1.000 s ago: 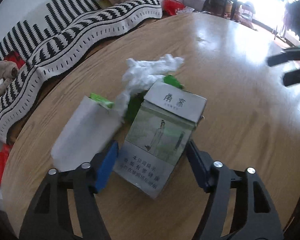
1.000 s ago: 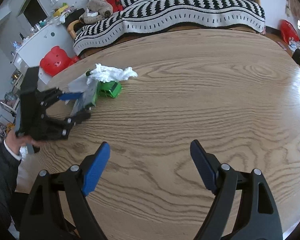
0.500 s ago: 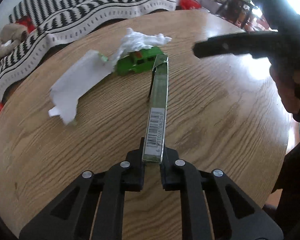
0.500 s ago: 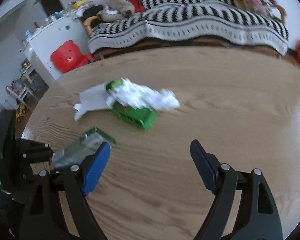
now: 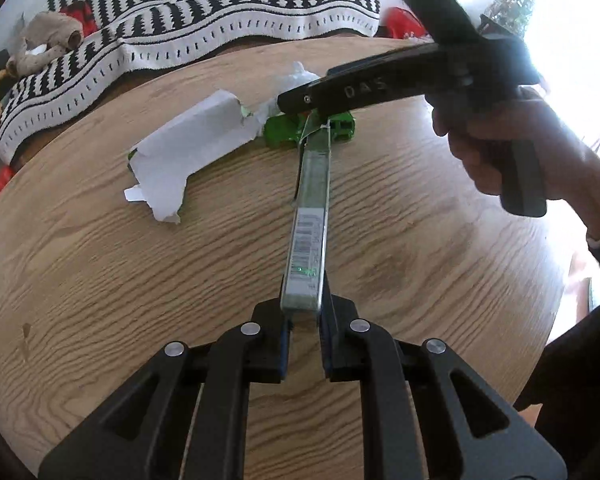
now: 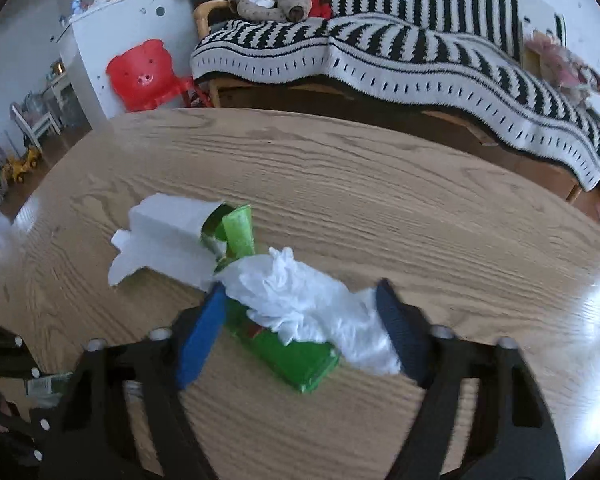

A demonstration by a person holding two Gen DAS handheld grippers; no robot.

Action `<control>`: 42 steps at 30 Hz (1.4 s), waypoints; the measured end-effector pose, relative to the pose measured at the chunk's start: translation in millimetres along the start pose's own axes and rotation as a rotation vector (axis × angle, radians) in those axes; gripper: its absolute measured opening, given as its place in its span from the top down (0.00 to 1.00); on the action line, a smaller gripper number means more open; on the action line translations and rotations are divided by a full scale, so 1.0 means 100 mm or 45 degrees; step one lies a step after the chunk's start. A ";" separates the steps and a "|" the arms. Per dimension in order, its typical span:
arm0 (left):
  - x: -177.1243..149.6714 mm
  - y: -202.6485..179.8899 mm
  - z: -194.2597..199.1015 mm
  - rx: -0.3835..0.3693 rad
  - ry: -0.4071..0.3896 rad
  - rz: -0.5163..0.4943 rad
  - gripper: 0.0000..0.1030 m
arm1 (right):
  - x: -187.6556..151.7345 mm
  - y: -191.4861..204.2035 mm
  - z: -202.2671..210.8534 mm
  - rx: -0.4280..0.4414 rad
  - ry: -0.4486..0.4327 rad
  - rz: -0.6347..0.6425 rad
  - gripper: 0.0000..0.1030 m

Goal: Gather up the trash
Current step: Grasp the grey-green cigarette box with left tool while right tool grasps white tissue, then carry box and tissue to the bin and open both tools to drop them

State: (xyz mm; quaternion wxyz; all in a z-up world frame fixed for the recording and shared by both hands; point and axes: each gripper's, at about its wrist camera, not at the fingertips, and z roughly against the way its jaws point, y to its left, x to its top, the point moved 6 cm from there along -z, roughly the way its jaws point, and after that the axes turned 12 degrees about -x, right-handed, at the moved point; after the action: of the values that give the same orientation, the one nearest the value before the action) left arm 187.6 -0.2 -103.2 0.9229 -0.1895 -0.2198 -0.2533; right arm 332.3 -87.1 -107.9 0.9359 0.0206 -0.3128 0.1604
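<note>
My left gripper [image 5: 303,320] is shut on a flattened cigarette pack [image 5: 306,240], held edge-on with its barcode up, above the round wooden table [image 5: 100,280]. Beyond it lie a torn white paper box [image 5: 192,144], a green toy car [image 5: 284,136] and a crumpled white tissue [image 5: 300,74]. A black finger [image 5: 360,88] of my right gripper reaches over the car, with a hand [image 5: 520,140] on the handle. In the right wrist view my right gripper [image 6: 300,292] is closing, with the tissue [image 6: 300,304] between its pads. The tissue lies on the car [image 6: 300,360], beside the box [image 6: 168,240].
A sofa under a black-and-white striped blanket [image 6: 420,60] runs behind the table's far edge [image 6: 340,120]. A red bear-shaped chair [image 6: 144,76] and a white cabinet [image 6: 132,32] stand at the back left. The person's dark sleeve [image 5: 580,360] is at the right.
My left gripper closed on the cigarette pack and rolled it edge-on. My right gripper crossed the table to the tissue and the toy car, and its jaws have narrowed.
</note>
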 end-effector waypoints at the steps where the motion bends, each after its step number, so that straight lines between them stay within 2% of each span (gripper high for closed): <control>1: 0.02 0.02 0.00 -0.003 -0.003 0.008 0.89 | 0.02 -0.01 -0.04 0.018 0.014 -0.015 0.53; 2: 0.02 0.02 0.00 -0.008 -0.005 0.015 0.89 | 0.02 -0.01 -0.06 0.022 0.024 -0.015 0.58; 3: 0.03 0.02 0.00 -0.009 -0.005 0.018 0.89 | 0.02 0.00 -0.08 0.021 0.032 -0.008 0.72; 4: 0.04 0.03 -0.01 -0.004 -0.004 0.018 0.89 | 0.01 -0.01 -0.07 0.018 0.035 -0.004 0.81; 6: 0.06 0.04 -0.02 0.001 0.000 0.019 0.89 | 0.00 -0.02 -0.07 0.026 0.044 -0.012 0.85; 13: 0.14 0.03 0.07 0.027 -0.037 0.067 0.89 | -0.06 -0.19 0.26 0.009 -0.026 -0.121 0.87; 17: 0.20 -0.10 0.12 0.033 -0.063 0.080 0.89 | -0.19 -0.43 0.65 -0.020 -0.077 -0.215 0.87; 21: 0.27 -0.34 0.15 0.019 -0.091 0.072 0.89 | -0.48 -0.73 1.11 -0.073 -0.108 -0.290 0.87; 27: 0.43 -1.00 0.02 -0.017 -0.119 0.025 0.89 | -1.18 -1.26 1.73 -0.211 -0.101 -0.394 0.87; 32: 0.60 -1.59 -0.15 -0.098 -0.132 -0.021 0.89 | -1.86 -1.80 2.22 -0.318 -0.109 -0.515 0.87; 36: 0.70 -2.22 -0.31 -0.207 -0.138 -0.120 0.89 | -2.35 -2.19 2.54 -0.390 -0.111 -0.621 0.87; 42: 0.67 -3.14 -0.57 -0.369 -0.119 -0.264 0.89 | -3.11 -2.66 3.00 -0.488 -0.106 -0.768 0.87</control>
State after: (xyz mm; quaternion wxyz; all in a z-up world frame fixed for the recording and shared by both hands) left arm 84.5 -303.3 -41.6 0.8437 -0.3083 -0.2419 -0.3669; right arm 7.8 -469.7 -35.1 0.9144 -0.0575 -0.3551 -0.1857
